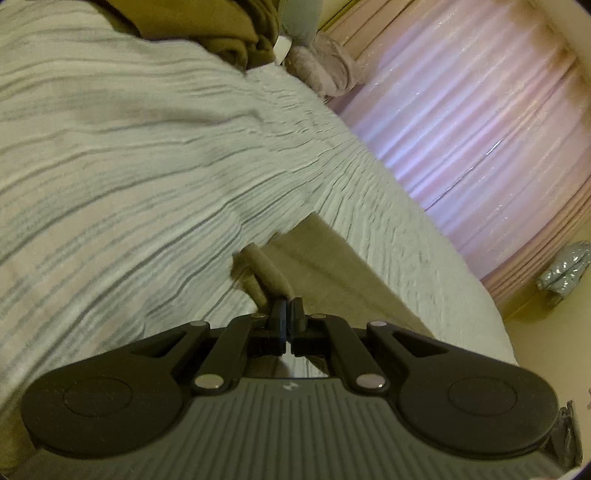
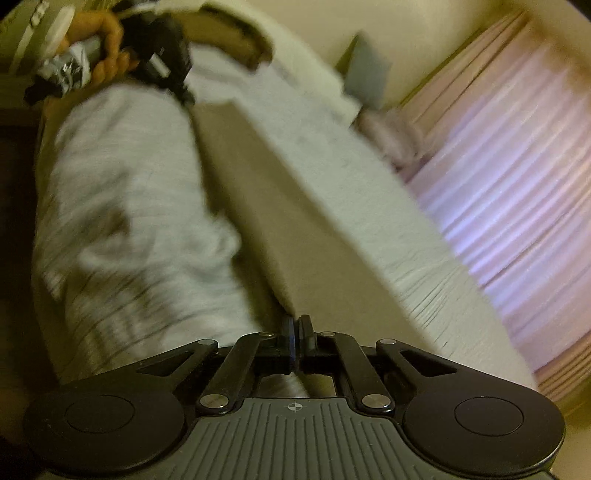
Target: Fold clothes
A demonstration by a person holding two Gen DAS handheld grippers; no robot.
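Observation:
A white garment with thin grey stripes (image 1: 110, 166) lies spread over a tan surface (image 1: 332, 273) and fills the left of the left wrist view. My left gripper (image 1: 286, 308) is shut at the garment's edge, where a tan fold (image 1: 260, 266) rises just ahead of the fingertips. In the blurred right wrist view the same striped garment (image 2: 129, 221) hangs on the left. My right gripper (image 2: 297, 323) is shut on its near edge, and white cloth shows under the jaws. At the top left a hand (image 2: 107, 40) holds the left gripper (image 2: 186, 98), which pinches the garment's far corner.
A white textured cover (image 1: 369, 206) (image 2: 332, 166) runs along the right of the tan surface. Pink curtains (image 1: 480, 129) (image 2: 517, 184) hang beyond it. Brown cloth (image 1: 221, 26) is piled at the far end. A silvery wrapped object (image 1: 565, 269) lies on the floor.

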